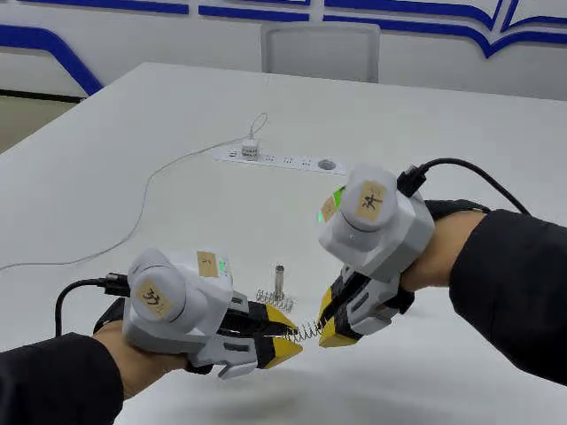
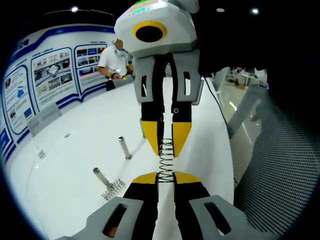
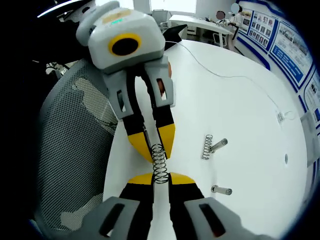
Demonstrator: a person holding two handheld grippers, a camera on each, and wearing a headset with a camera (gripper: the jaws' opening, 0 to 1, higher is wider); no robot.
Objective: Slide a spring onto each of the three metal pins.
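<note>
Grippers meet tip to tip low in the head view, above a white table [image 1: 177,204]. The left gripper [image 1: 288,347] comes from the lower left and the right gripper [image 1: 330,335] from the upper right. A small spring [image 1: 306,331] spans the short gap between them in the air, with each gripper's jaws closed on one end. Just behind, a pin [image 1: 279,278] stands upright. A loose spring [image 1: 273,299] lies on its side at the pin's foot, beside it rather than around it.

Left gripper view: its own yellow-tipped jaws pinch the near end of the spring [image 2: 165,161], and the right gripper [image 2: 165,141] pinches the far end. On the table to the left is the pin [image 2: 101,177] with the loose spring [image 2: 114,189] at its base. A second pin [image 2: 124,148], bare, stands near it.

Right gripper view: the same hold from the other end, with the spring [image 3: 159,162] between its own jaws and the left gripper [image 3: 152,145]. The pin [image 3: 220,143] and second pin [image 3: 221,190] sit off to the right, apart from the spring.

To do this step well, I judge that one gripper should let go, freeing one end of the spring. The other should grip only its own end, lightly enough not to crush the coils. The spring should then be turned upright, its open end lined up over the bare pin's top, and lowered straight. Any tilt would likely snag a coil.
</note>
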